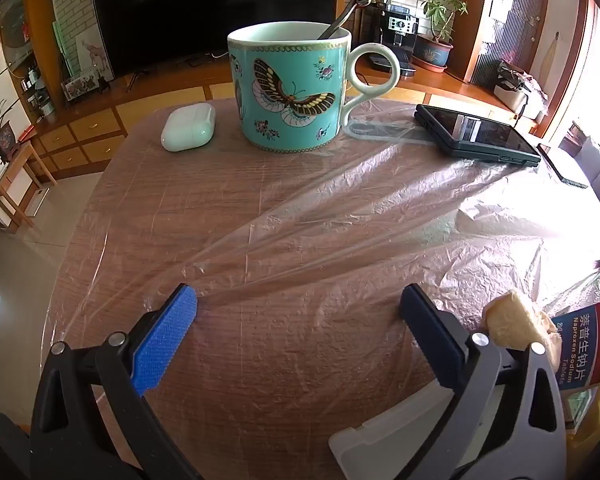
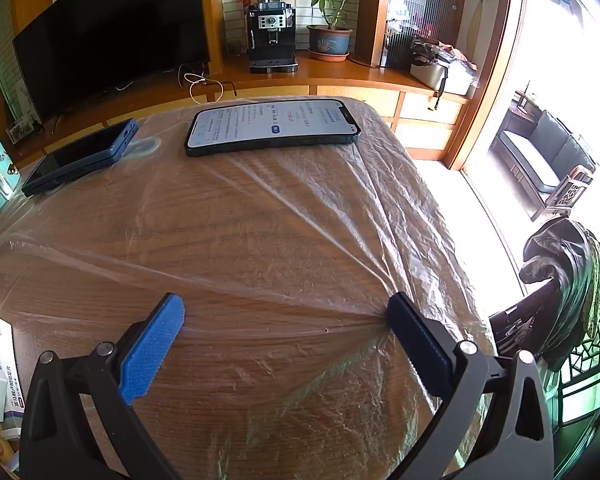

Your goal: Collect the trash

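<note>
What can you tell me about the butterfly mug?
The mug is turquoise, glossy like china, with painted butterflies, small flowers and a gold band at the rim. Its white ring handle points right. It stands upright on the clear plastic sheet covering the table, and a metal spoon leans inside.

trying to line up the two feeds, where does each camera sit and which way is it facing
Left wrist: on the left hand-held gripper, angled down the table at the butterfly mug; open fingers show.
Right wrist: on the right hand-held gripper, toward the lit phone; open fingers show.
Shared: dark phone, plastic sheet.
</note>
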Demonstrator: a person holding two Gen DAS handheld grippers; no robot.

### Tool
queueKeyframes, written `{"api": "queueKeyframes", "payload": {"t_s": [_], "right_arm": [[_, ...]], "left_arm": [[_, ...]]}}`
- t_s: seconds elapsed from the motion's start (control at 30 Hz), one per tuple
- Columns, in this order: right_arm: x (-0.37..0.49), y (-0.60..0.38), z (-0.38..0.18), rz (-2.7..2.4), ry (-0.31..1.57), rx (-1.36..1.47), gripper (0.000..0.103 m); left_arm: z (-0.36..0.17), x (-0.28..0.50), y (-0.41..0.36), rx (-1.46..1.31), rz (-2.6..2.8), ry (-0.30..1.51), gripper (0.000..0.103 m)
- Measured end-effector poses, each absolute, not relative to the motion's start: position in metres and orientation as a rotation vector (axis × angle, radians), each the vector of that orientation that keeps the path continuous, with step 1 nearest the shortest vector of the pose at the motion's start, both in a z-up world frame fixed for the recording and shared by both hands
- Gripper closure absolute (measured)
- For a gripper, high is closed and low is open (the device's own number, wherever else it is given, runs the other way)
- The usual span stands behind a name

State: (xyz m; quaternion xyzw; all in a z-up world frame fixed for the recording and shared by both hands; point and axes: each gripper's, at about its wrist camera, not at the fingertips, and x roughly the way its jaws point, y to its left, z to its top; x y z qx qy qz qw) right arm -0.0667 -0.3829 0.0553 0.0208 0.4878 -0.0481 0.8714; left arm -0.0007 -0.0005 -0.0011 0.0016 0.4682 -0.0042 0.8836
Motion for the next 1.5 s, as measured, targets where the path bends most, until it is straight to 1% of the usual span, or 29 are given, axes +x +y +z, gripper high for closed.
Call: {"api": "queueKeyframes", "payload": {"t_s": [1.5], "right_arm": [[-0.0646,-0.3831,0.0548,-0.1,1.012,0.045,0.004]], "left_arm": [[-0.0006,-0.0065,-0.0014,0.005,-0.01,0.964,0.001]]}}
